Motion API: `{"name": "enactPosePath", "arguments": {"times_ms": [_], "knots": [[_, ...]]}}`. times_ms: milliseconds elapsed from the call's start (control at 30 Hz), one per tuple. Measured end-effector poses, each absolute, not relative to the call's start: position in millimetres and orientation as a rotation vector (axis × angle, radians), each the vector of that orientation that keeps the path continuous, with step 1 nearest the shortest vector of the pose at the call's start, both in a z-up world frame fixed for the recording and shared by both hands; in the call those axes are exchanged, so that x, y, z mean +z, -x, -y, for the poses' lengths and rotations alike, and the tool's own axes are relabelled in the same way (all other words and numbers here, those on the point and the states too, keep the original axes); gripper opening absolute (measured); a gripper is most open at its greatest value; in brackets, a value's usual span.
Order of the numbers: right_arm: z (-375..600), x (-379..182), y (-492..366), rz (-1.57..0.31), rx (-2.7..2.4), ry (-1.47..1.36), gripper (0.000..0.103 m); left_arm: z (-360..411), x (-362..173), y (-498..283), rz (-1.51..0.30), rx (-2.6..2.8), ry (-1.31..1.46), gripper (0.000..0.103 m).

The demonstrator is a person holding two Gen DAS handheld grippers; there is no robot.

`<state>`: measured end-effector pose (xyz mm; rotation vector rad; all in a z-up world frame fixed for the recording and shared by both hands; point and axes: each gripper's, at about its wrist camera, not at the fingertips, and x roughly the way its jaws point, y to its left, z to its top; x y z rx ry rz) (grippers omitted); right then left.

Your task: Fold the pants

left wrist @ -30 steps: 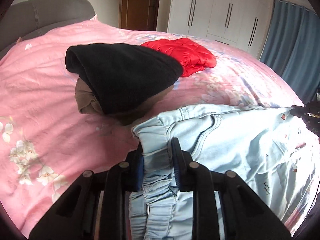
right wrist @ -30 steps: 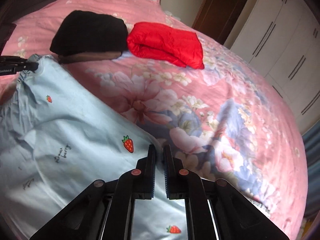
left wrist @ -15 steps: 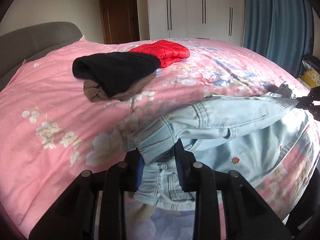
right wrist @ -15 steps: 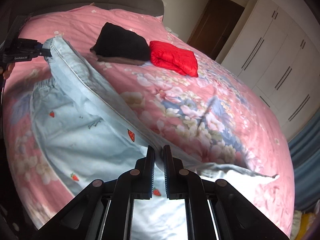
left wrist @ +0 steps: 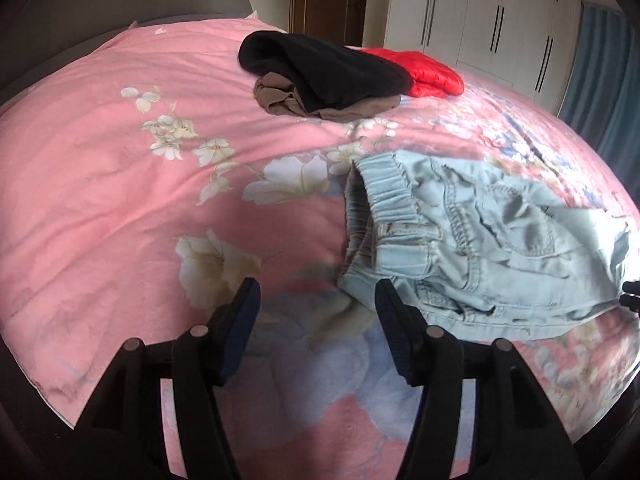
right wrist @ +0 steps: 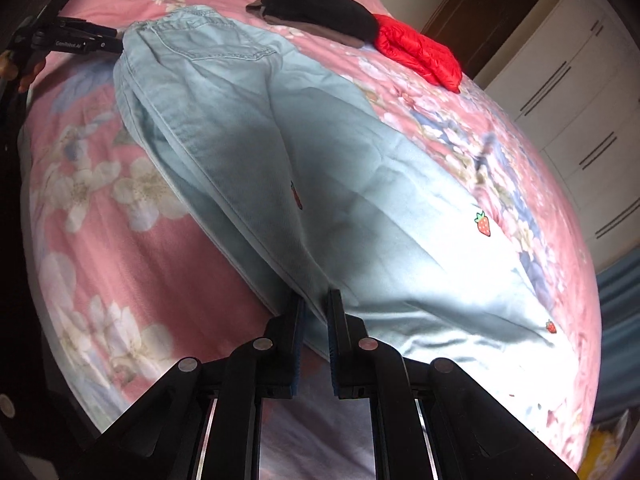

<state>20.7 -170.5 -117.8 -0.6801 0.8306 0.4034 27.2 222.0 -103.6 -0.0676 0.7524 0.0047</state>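
Light blue pants (left wrist: pixel 480 240) with small strawberry prints lie stretched along the pink floral bedspread (left wrist: pixel 120 200). Their elastic waistband (left wrist: pixel 388 196) rests on the bed just right of my left gripper (left wrist: pixel 317 286). That gripper's jaws are opening, with only bedspread between them. In the right wrist view the pants (right wrist: pixel 320 140) run from the waist at the far left down to my right gripper (right wrist: pixel 316 300). Its jaws are opening slightly, with the fabric's edge still pinched between the pads. The left gripper (right wrist: pixel 80 42) shows by the waist.
A folded black garment (left wrist: pixel 328 68) on a brown one (left wrist: pixel 280 96) and a red padded jacket (left wrist: pixel 432 72) lie further up the bed. A grey headboard (left wrist: pixel 120 8), white wardrobes (left wrist: pixel 480 12) and a blue curtain (left wrist: pixel 600 80) stand behind.
My left gripper let go of the waistband and its jaws spread. The pants dropped from a lifted fold to lying flat on the bed. Both grippers came down and toward the bed's near edge.
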Motion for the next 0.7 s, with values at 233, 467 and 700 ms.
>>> {"name": "enactPosePath", "arguments": {"times_ms": [233, 467, 700], "knots": [[186, -97, -17, -0.779, 0.452, 0.35, 0.028, -143, -79, -34, -0.687, -0.157, 0.011, 0.063], [190, -129, -36, -0.891, 0.466, 0.179, 0.028, -99, -131, -62, -0.875, -0.141, -0.173, 0.063], [321, -103, -18, -0.793, 0.297, -0.295, 0.029, -88, -106, -58, -0.819, -0.129, -0.17, 0.063]]}}
